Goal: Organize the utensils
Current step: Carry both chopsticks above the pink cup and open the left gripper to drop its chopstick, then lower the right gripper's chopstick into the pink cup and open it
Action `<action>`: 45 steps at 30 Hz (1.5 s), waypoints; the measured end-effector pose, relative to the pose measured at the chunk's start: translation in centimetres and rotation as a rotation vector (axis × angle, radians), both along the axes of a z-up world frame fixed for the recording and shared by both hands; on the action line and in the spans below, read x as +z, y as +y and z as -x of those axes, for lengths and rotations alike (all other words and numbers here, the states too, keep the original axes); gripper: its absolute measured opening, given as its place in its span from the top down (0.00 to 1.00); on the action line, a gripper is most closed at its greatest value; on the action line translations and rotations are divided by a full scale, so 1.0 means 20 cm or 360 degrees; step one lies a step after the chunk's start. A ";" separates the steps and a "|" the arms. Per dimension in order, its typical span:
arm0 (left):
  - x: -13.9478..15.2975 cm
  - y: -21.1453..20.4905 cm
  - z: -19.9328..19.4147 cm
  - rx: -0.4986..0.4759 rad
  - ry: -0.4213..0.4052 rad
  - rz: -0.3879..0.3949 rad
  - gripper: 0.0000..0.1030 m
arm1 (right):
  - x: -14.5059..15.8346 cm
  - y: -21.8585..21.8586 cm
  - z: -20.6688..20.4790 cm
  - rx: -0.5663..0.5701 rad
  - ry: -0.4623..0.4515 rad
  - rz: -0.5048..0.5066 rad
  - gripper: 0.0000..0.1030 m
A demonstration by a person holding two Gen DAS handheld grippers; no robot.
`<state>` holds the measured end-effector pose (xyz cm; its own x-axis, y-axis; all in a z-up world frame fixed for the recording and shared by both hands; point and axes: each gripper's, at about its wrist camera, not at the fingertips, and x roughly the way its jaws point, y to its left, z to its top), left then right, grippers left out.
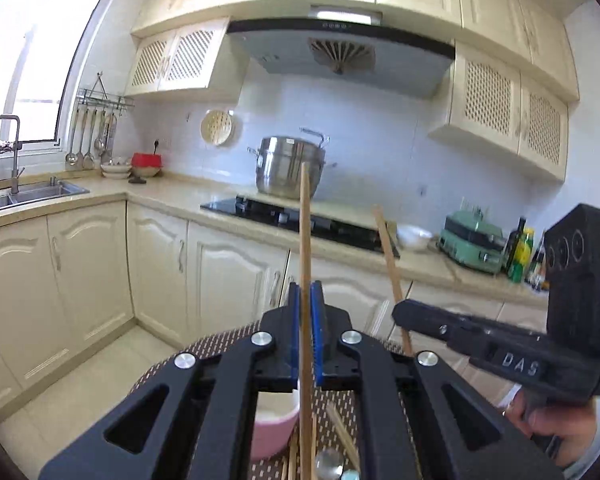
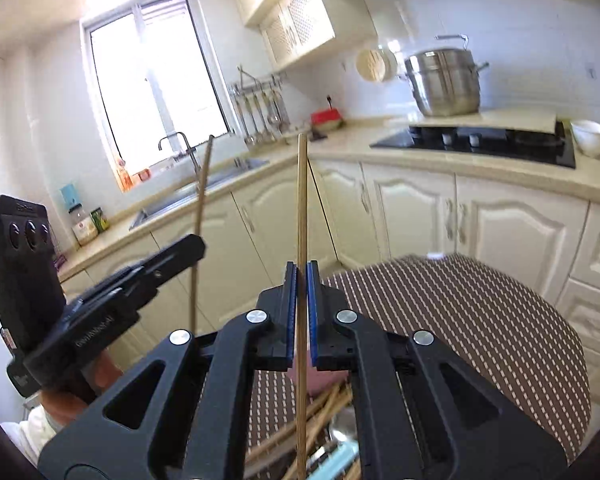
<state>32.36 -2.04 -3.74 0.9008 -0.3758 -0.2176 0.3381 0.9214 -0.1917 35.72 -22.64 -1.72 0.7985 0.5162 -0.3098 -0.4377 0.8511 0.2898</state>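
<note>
1. Left wrist view: left gripper (image 1: pixel 306 300) is clamped on an upright chopstick (image 1: pixel 305 240) above the pink cup (image 1: pixel 274 428) and the loose chopsticks (image 1: pixel 342 432) on the woven mat (image 1: pixel 220 344).
2. Right wrist view: right gripper (image 2: pixel 300 280) pinches its own chopstick (image 2: pixel 301 208) upright over the mat (image 2: pixel 460 312); more utensils (image 2: pixel 320 420) lie below.

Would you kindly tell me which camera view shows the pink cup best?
The left wrist view: the pink cup shows its white inside, rim and pink wall between the gripper's arms. The right wrist view gives only a pink sliver behind the jaws and the chopstick they hold.
</note>
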 end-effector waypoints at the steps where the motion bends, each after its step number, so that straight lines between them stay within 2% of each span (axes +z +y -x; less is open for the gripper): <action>1: 0.00 0.00 -0.01 0.0017 -0.0044 0.0032 0.95 | 0.00 0.02 -0.02 0.0002 -0.0025 -0.0029 0.95; 5: 0.00 0.00 -0.10 0.0081 -0.0194 0.0147 0.95 | 0.04 0.08 -0.07 -0.0040 -0.0135 -0.0162 0.95; 9: -0.04 0.00 -0.18 0.0146 -0.0267 0.0171 0.95 | 0.05 0.09 -0.13 -0.0089 -0.0212 -0.0216 0.95; 16: -0.11 0.02 -0.24 0.0255 -0.0380 0.0202 0.95 | -0.04 0.10 -0.22 -0.0147 -0.0255 -0.0277 0.95; 20: -0.17 0.03 -0.28 0.0281 -0.0337 0.0172 0.94 | -0.08 0.14 -0.27 -0.0140 -0.0263 -0.0279 0.95; 24: -0.25 0.05 -0.31 0.0272 -0.0239 0.0133 0.94 | -0.12 0.20 -0.30 -0.0136 -0.0280 -0.0235 0.94; 31: -0.32 0.09 -0.32 0.0194 -0.0076 0.0092 0.93 | -0.21 0.23 -0.29 -0.0125 -0.0241 -0.0173 0.94; 32: -0.33 0.10 -0.32 0.0180 -0.0043 0.0097 0.90 | -0.22 0.24 -0.28 -0.0125 -0.0241 -0.0159 0.94; 33: -0.33 0.11 -0.31 0.0187 -0.0019 0.0096 0.82 | -0.22 0.24 -0.27 -0.0125 -0.0240 -0.0145 0.94; 36: -0.33 0.14 -0.28 0.0196 -0.0004 0.0111 0.67 | -0.24 0.23 -0.24 -0.0126 -0.0238 -0.0119 0.94; 39: -0.32 0.15 -0.24 0.0247 0.0023 0.0046 0.59 | -0.24 0.23 -0.19 -0.0131 -0.0239 -0.0093 0.94; 45: -0.28 0.17 -0.14 0.0351 0.0027 -0.0047 0.53 | -0.26 0.24 -0.12 -0.0126 -0.0224 -0.0049 0.94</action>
<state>35.07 1.36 -9.27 0.9565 -0.1631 -0.2417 0.1245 0.9780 -0.1674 38.03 -17.87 -7.02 0.8715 0.4573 -0.1769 -0.4076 0.8762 0.2570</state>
